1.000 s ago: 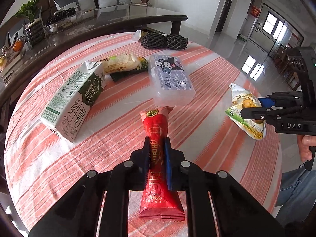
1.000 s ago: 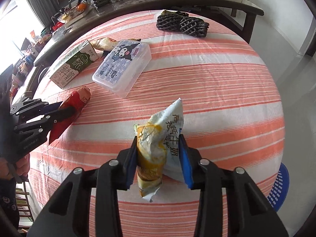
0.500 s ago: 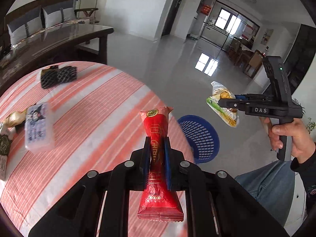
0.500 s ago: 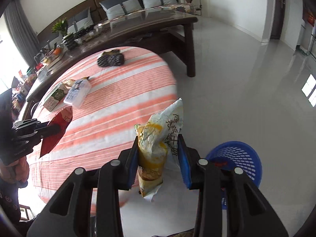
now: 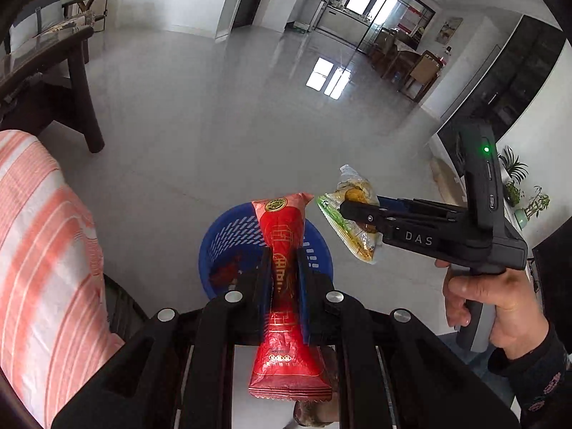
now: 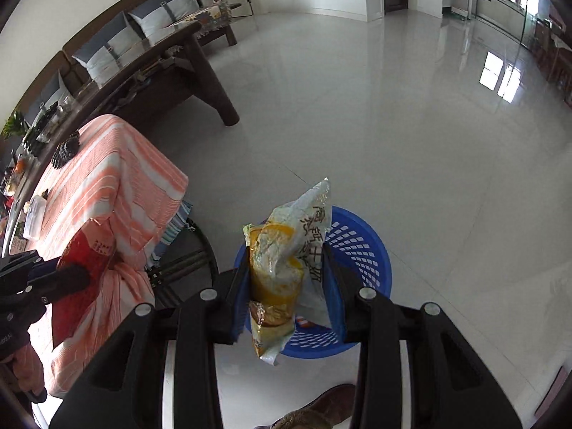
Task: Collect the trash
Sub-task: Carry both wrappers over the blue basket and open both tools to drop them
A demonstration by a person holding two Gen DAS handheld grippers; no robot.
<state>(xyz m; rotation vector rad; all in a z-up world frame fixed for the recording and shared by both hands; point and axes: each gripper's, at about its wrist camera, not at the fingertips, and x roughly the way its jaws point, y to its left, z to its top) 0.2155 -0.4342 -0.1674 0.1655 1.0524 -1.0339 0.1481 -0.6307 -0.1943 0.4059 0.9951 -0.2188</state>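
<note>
My left gripper (image 5: 283, 261) is shut on a long red snack wrapper (image 5: 286, 307) and holds it above a blue plastic basket (image 5: 228, 239) on the floor. My right gripper (image 6: 286, 261) is shut on a white and yellow snack bag (image 6: 282, 268) above the same blue basket (image 6: 361, 246). The right gripper (image 5: 354, 211) with its bag (image 5: 352, 225) shows in the left wrist view, just right of the basket. The left gripper (image 6: 71, 275) with the red wrapper (image 6: 89, 250) shows at the left of the right wrist view. Some red trash lies inside the basket.
The round table with an orange striped cloth (image 6: 100, 193) stands left of the basket, with a clear box (image 6: 34, 214) and black net items (image 6: 66, 150) on it. A dark wooden table (image 6: 171, 75) and a sofa are behind. The tiled floor (image 6: 393, 125) stretches beyond.
Both grippers have swung away from the table and down to the blue basket, each still holding its wrapper. The basket is now directly below both.
</note>
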